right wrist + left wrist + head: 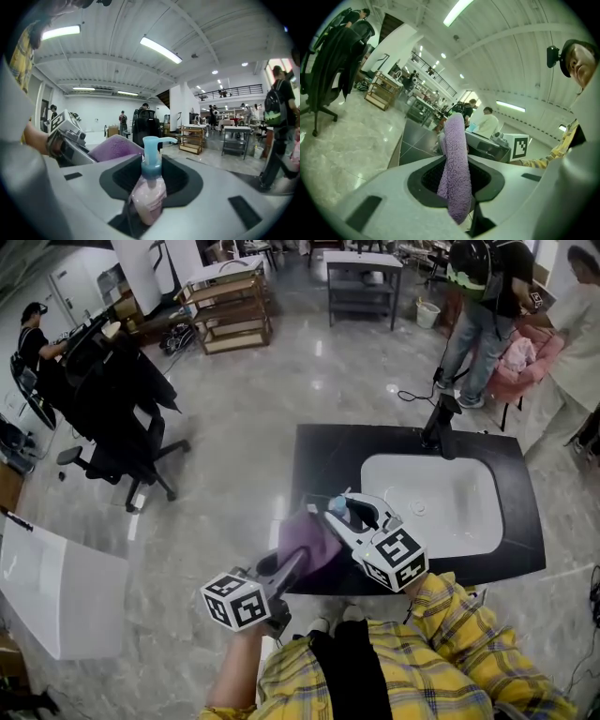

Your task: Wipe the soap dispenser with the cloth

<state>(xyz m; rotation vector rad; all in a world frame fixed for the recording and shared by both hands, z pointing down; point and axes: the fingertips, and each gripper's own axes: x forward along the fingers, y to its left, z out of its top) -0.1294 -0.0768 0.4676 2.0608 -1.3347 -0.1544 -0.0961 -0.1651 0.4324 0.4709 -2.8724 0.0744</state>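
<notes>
A pink soap dispenser [149, 190] with a light blue pump head [337, 506] stands upright between the jaws of my right gripper [151, 187], which is shut on it and holds it in the air over the left part of the black counter [319, 451]. My left gripper [454, 187] is shut on a fluffy purple cloth [455, 164]. In the head view the cloth [309, 542] hangs bunched just left of the dispenser, close against it. The right gripper view shows the cloth [115, 147] beside the bottle, with the left gripper's marker cube behind it.
A white sink basin [436, 502] with a black tap [441, 423] is set in the counter at the right. A black office chair [117, 399] draped with a dark coat stands on the left. People stand at the back right near a pink chair. A white panel [56, 592] lies on the floor at lower left.
</notes>
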